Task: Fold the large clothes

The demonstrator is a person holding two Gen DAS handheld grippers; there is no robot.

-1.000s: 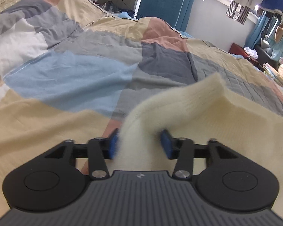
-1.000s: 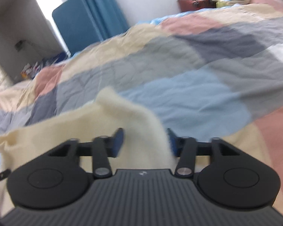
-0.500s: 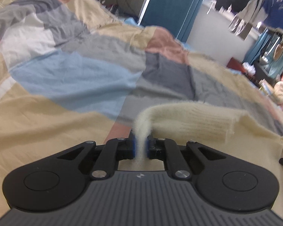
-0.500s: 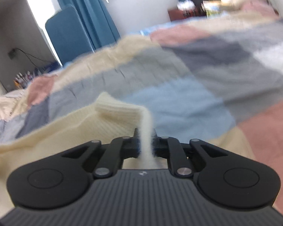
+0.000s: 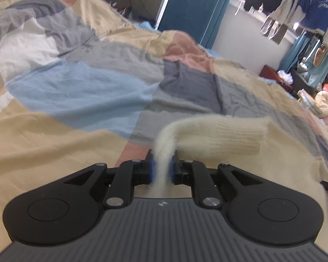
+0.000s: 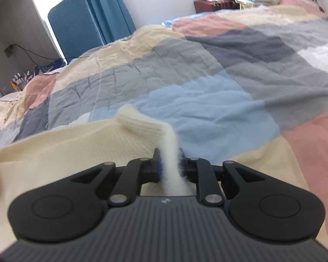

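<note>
Left tongs point(image 5: 163, 170) pinch a bunched fold of the cream knit sweater point(image 5: 218, 135); blue pads press the wool from both sides, and the jaws have just eased apart slightly w/ the fabric between them. Right tongs point(image 6: 171, 170) likewise pinch a gathered fold of the same sweater point(image 6: 76, 150); their jaws too have just loosened a touch around the wool.

Sweater lies on the bed, on the patchwork quilt point(image 5: 81, 87), near edge lifted by both tongs. A ribbed band runs from each grip toward the other side.

Open room: beyond the sweater the quilt is wide & bare apart from wrinkles, to the far bed edge. Past that edge stand a blue chair point(image 6: 74, 24), blue curtains point(image 6: 107, 6) & a white wall. Clothes hang point(image 5: 317, 6) at upper right in the left view.

Count: 2 tongs, 1 sweater, 1 quilt, 1 chair.

Hidden/unclear: sweater's lower part cut off by the tongs' bodies & frame edges, so its full shape can't be told. Wool at the pads is blurred. Small items by the wall point(image 6: 21, 79) too small to tell.
</note>
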